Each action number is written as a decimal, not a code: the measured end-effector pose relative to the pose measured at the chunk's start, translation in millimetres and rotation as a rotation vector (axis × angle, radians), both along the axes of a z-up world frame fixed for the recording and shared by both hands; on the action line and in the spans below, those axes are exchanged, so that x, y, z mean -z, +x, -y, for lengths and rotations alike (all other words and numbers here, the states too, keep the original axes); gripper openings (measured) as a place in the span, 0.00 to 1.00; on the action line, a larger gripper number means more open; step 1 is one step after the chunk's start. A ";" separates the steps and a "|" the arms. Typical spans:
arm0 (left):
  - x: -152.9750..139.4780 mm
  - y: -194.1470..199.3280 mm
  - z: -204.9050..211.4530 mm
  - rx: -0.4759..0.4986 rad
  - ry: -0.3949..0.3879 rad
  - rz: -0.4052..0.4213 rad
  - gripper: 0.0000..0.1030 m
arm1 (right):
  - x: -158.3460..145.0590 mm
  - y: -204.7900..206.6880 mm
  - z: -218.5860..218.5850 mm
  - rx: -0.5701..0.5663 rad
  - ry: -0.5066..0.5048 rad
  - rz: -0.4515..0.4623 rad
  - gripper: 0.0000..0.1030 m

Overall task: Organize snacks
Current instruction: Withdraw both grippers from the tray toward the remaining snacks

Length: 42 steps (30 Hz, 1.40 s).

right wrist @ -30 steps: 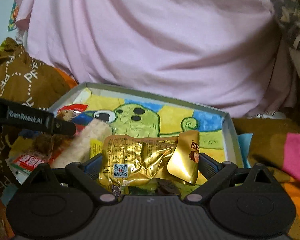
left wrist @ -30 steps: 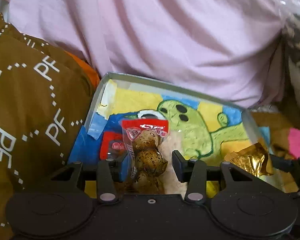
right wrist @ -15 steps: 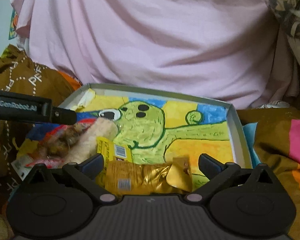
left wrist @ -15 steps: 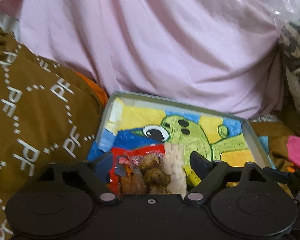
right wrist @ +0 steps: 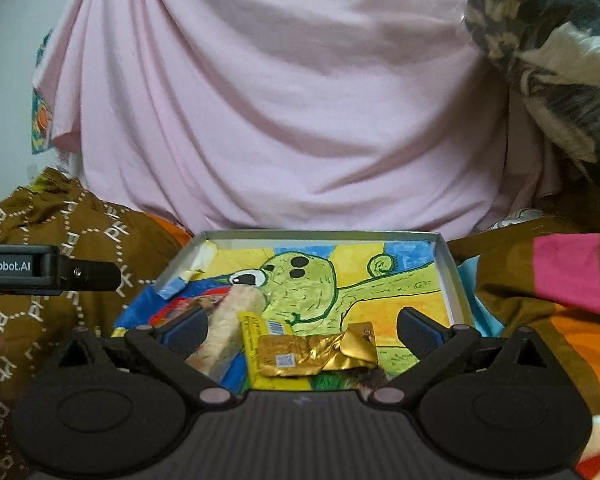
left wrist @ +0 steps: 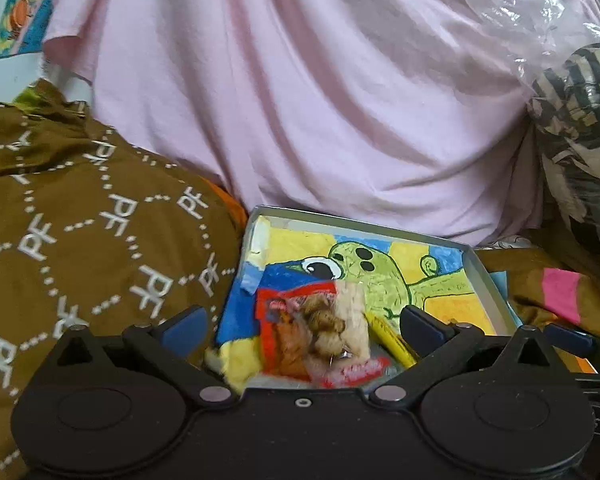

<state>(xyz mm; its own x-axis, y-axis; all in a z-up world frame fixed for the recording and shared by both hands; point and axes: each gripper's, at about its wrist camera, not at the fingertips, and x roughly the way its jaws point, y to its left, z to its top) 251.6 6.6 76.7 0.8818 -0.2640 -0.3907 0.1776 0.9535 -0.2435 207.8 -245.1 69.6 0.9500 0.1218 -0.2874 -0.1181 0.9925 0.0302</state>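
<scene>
A shallow grey tray lined with a painted green cartoon figure lies among cloths. In the left wrist view a clear pack of brown snacks with a red top lies in the tray on a white puffed bar. My left gripper hangs over it with its jaws opening wide, pads clear of the pack. In the right wrist view a gold foil packet rests in the tray beside a yellow packet. My right gripper is open around it without touching.
Pink cloth rises right behind the tray. Brown patterned cloth lies on the left, striped pink and orange cloth on the right. A plastic-wrapped patterned bundle sits at upper right. The left gripper's body juts in from the left.
The left gripper let go of the pack of brown snacks and the right one let go of the gold packet. Both opened wide and drew back and up from the tray.
</scene>
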 end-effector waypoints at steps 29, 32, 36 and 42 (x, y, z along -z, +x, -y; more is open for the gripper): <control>57.6 -143.4 -52.7 -0.133 0.054 -0.121 0.99 | 42.5 -152.0 -44.7 -0.126 -0.035 -0.065 1.00; 62.6 -151.0 -54.5 -0.134 0.057 -0.136 0.99 | 48.2 -156.3 -46.1 -0.116 -0.038 -0.088 1.00; 71.9 -157.8 -54.7 -0.141 0.069 -0.163 0.99 | 55.7 -159.8 -46.4 -0.097 -0.031 -0.121 1.00; 83.9 -163.7 -51.6 -0.127 0.105 -0.196 0.99 | 67.5 -163.7 -46.1 -0.079 -0.032 -0.168 1.00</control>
